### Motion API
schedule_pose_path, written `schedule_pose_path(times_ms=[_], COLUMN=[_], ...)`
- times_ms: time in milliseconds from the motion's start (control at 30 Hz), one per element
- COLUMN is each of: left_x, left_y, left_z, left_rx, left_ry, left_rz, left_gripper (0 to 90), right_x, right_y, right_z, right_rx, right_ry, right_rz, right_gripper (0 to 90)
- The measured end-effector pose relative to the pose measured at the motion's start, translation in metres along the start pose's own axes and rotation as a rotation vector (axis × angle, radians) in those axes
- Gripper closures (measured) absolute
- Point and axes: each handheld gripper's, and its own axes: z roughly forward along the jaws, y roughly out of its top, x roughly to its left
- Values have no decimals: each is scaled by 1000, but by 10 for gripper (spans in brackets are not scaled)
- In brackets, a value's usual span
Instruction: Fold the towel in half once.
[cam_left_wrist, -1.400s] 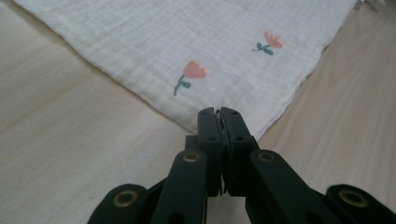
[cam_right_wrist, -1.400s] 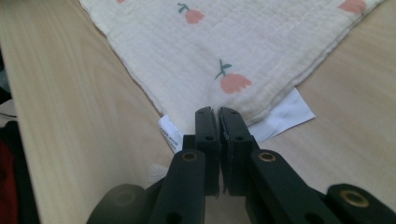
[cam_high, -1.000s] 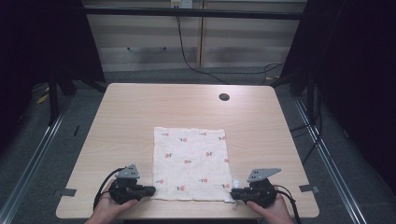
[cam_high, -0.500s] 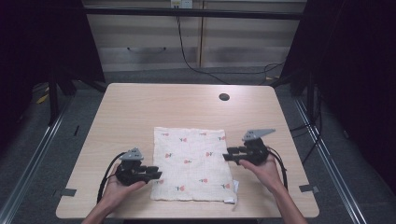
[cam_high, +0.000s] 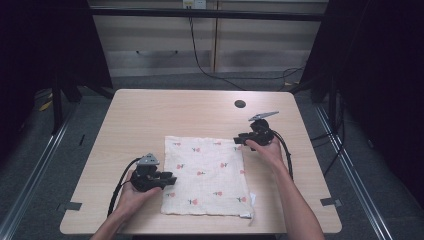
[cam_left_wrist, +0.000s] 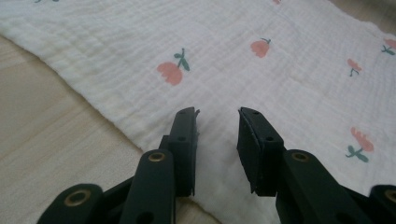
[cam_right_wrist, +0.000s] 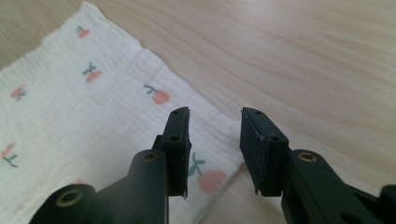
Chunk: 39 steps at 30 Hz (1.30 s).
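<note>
Lying flat on the near half of the table (cam_high: 150, 110), a white cloth (cam_high: 207, 172) with small red flowers, its near edge close to the table's near edge. Cut off by the bottom edge of the high view: both forearms. Hard to make out there: the near right corner of the cloth, perhaps slightly folded or carrying a small tag.

Left gripper (cam_high: 167, 179) at the cloth's left edge, nearer the near left corner; jaws apart, having just been opening, with bare cloth under the gap and nothing pinched, as seen in the left gripper view (cam_left_wrist: 217, 123). Right gripper (cam_high: 240, 140) at the cloth's far right corner; jaws apart too, a little closer than a moment ago, the corner of the cloth below them and not clamped in the right gripper view (cam_right_wrist: 215, 121).

Compared with one second ago: both grippers gone from the near corners, the right one moved far along the right edge, the left one only a little.
</note>
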Motion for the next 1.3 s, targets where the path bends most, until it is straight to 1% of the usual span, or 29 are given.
schedule_pose_path(times_ms=[33,67,133,167,233,267,300,367,400,433,467,533,567,633,667,700,767,800,833,867,900,967,1067,1100,1133,1167,1200,1267,1300], left_x=[0,1,2,2,3,2,2,0,0,-1,-1,-2,-3,-7,-6,-5,-4,-4,-7,-11,-15,-17,-11,-5,0,5,12,26,32], left_y=[0,0,0,0,-1,-1,-1,-1,-1,-1,-1,-1,-2,-3,-3,-4,-5,-5,-6,-7,-9,-9,-6,-3,1,3,7,14,19], left_z=[0,0,0,0,-1,-1,0,0,0,0,-1,-1,-2,-2,-2,-3,-5,-5,-7,-7,-8,-9,-13,-16,-18,-20,-21,-23,-24], left_rx=[1,2,0,0,0,-1,-2,-3,-2,-2,1,5,5,14,12,9,12,17,31,36,40,46,27,4,-10,-19,-30,-47,-80], left_ry=[0,-2,-10,-14,-16,-14,-13,3,6,6,6,9,9,27,18,6,-8,-12,-29,-40,-37,-48,-51,-56,-51,-45,-33,-22,-24], left_rz=[-1,0,1,-1,0,-1,-1,13,18,17,15,21,31,66,53,40,33,33,23,37,55,43,22,-2,-13,-21,-31,-75,-90], left_gripper=[672,672,672,673,673,673,673,676,676,676,675,677,678,680,679,679,684,686,685,684,683,654,619,608,591,583,579,575,575], right_x=[-1,-2,-6,-8,-11,-11,-10,-9,-8,-6,-6,-5,-6,-6,-7,-8,-8,-7,-6,-3,-1,3,5,5,6,6,6,4,3], right_y=[0,1,1,1,1,1,1,1,1,1,0,-1,-1,-3,-3,-3,-2,-2,-2,-3,-4,-8,-14,-15,-17,-18,-18,-20,-20], right_z=[3,5,7,9,13,15,16,17,18,18,18,18,17,17,16,14,11,10,10,10,10,9,8,6,4,3,1,-2,-3], right_rx=[27,31,22,30,39,42,51,45,46,59,56,55,48,40,29,11,-14,-27,-25,-25,-29,-36,-38,-46,-45,-45,-40,-43,-47], right_ry=[-34,-46,-39,-56,-42,-48,-72,-58,-59,-58,-56,-44,-52,-51,-53,-40,-35,-20,-22,-12,-11,4,6,7,10,6,4,3,8], right_rz=[-16,-19,-11,-14,-8,-10,-16,-19,-37,-38,-49,-42,-41,-28,-24,-12,2,0,-2,-9,-14,-14,-15,-14,-8,-22,-17,-15,-14], right_gripper=[633,638,639,640,644,663,680,711,760,795,827,864,870,875,877,878,880,880,881,881,881,881,881,881,881,881,881,881,881])
